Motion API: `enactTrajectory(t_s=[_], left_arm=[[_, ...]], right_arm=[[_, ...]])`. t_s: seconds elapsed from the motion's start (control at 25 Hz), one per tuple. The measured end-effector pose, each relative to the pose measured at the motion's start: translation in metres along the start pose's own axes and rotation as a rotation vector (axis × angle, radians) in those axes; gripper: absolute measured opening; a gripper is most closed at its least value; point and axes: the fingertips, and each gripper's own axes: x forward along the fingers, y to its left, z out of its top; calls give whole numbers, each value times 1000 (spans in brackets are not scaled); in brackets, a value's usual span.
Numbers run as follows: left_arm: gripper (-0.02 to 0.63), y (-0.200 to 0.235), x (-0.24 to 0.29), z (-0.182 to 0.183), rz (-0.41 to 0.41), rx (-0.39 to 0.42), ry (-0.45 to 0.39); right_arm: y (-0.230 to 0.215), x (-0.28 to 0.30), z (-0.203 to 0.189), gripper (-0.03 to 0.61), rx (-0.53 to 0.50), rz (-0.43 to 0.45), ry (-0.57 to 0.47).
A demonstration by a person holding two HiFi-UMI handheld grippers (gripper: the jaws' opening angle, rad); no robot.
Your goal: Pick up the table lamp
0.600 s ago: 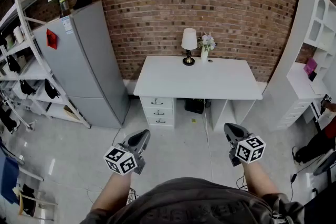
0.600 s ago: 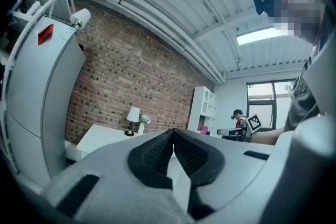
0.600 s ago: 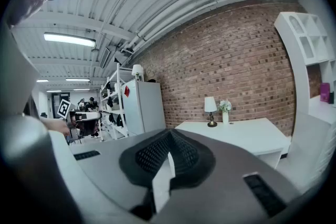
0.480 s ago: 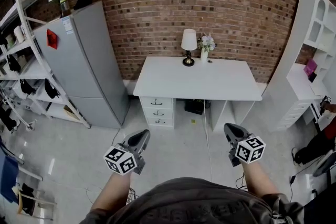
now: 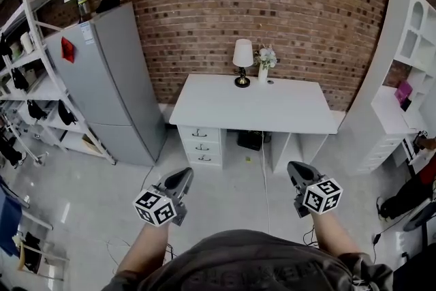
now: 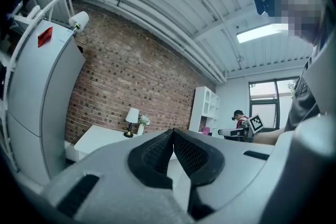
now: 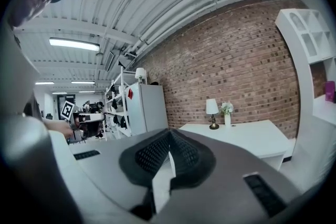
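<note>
Approaching is the step in hand, by my reckoning; nothing is grasped yet. Item, left claw (image 5: 181, 178): clenched on nothing, pads meeting, held level out in front of me above the floor. Item, table lamp (image 5: 242, 59): white shade on a dark base, upright at the back edge of the white desk (image 5: 204, 105), close to the brick wall, just beside a small vase of flowers (image 5: 263, 65), well apart from both claws. Item, right claw (image 5: 295, 171): likewise clenched and empty, tipped a little downward. Next move, as I judge it: walk up to the desk, part one claw's jaws and bring them round the lamp's slim stem below the shade. Change since the earlier frame: desk and lamp sit slightly further left in the head view; both claws remain as they were, shut.
</note>
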Motion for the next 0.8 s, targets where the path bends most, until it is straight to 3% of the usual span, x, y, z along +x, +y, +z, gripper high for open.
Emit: enactTrajectory(t_s=[0.48,0.8], left_arm=[[5,-46,44,-14,-9,0,10],[5,-20,59,-18,-7,-17,21]], right_arm=[[-45,-21,5,-4,-13,28,-39],[-50,12,-1,18,2,35,-24]])
